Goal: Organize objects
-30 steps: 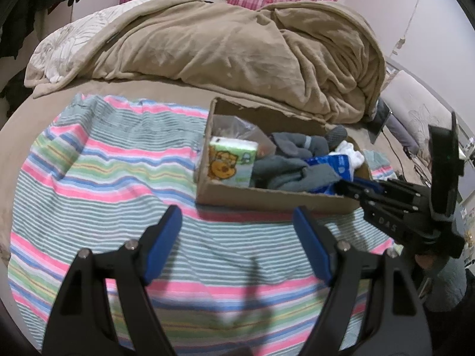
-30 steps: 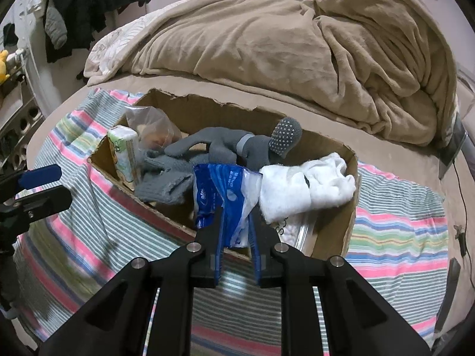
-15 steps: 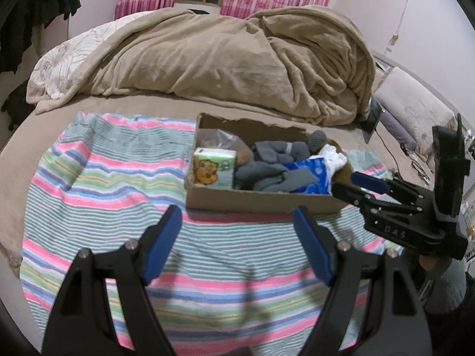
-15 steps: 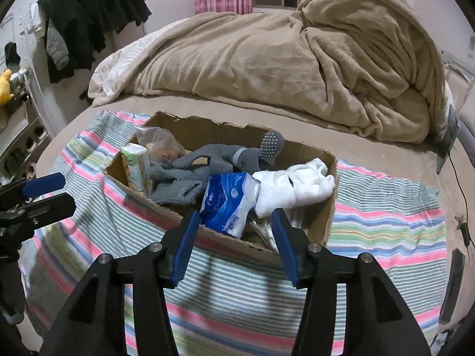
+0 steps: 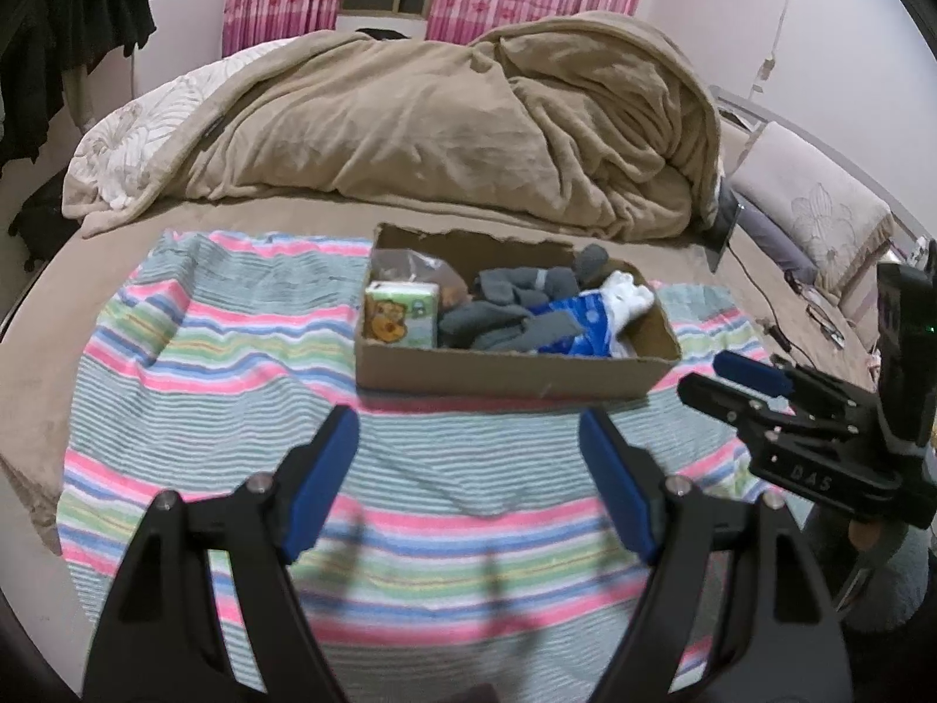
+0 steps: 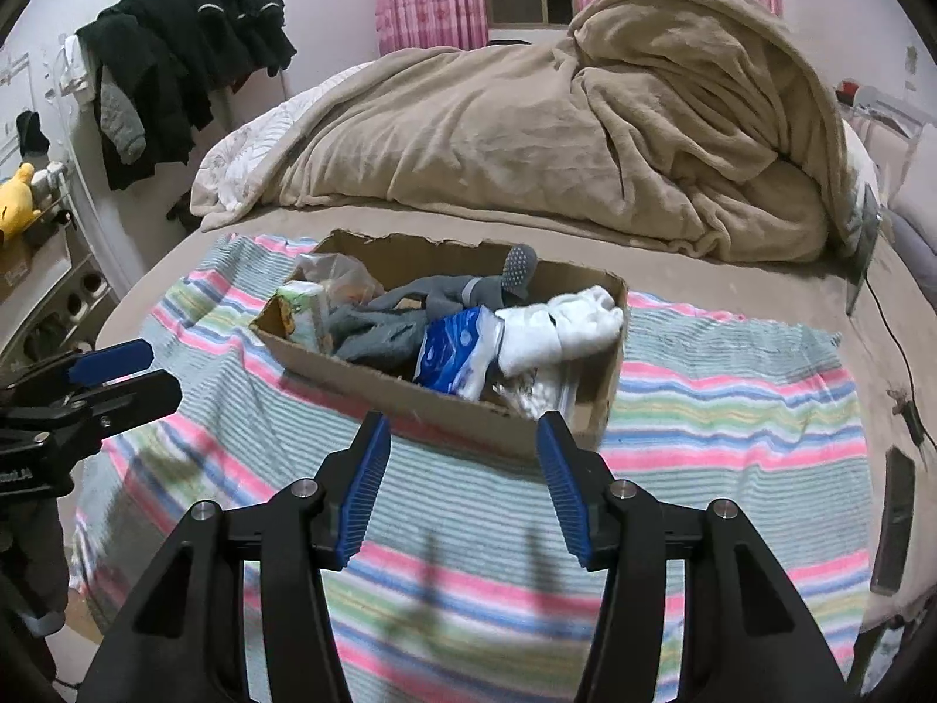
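One cartoon-printed tissue pack [image 5: 402, 321], "DAS" on right gripper [image 5: 726, 381]

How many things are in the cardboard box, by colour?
In the cardboard box:
Grey socks: 2, as far as I can tell
White socks: 1 bundle
Blue packet: 1
Green tissue pack: 1
Clear bags: 2
Total: 7

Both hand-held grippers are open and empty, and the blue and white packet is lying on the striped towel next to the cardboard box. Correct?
Not quite. The blue and white packet lies inside the cardboard box, between the grey socks and the white cloth, not on the striped towel. The right wrist view shows it. The left hand-held gripper and right hand-held gripper are indeed open and empty.
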The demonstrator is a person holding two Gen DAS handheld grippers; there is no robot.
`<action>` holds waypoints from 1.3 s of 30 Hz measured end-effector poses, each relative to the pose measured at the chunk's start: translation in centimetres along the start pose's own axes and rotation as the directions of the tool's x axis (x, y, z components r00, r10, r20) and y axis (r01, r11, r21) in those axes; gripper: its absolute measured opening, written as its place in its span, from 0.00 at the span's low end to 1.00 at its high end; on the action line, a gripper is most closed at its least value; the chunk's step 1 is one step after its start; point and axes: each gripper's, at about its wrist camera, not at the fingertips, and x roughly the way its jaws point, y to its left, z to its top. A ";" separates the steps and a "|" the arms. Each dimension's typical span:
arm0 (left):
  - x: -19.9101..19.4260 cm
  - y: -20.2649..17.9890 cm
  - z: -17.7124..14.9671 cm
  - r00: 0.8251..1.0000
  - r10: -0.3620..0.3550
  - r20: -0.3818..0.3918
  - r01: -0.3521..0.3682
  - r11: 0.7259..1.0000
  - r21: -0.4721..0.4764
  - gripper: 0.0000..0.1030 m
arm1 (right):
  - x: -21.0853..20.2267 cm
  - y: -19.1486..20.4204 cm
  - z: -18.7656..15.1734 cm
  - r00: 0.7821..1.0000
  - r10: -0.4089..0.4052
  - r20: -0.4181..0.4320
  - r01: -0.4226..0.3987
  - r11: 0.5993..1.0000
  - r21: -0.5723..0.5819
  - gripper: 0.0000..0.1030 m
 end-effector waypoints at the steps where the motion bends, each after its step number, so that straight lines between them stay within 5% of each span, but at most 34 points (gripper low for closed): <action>1: -0.2 -0.1 -0.2 1.000 0.003 -0.001 -0.003 1.000 0.003 0.77 | -0.2 0.0 -0.2 1.000 0.001 0.001 -0.001 1.000 0.001 0.55; 23: -4.1 -4.4 -4.0 1.000 0.016 -0.012 -0.016 0.998 0.065 0.77 | -6.9 0.5 -4.4 0.999 -0.010 0.042 0.008 1.000 0.025 0.60; 27: -4.6 -4.3 -3.9 1.000 0.012 0.008 -0.013 0.998 0.059 0.95 | -7.4 0.2 -4.8 0.999 -0.021 0.045 0.020 0.999 0.036 0.61; 39: -4.9 -4.3 -3.6 1.000 0.019 0.018 -0.020 0.998 0.060 0.95 | -7.5 -0.2 -4.8 0.999 -0.021 0.043 0.020 0.999 0.037 0.61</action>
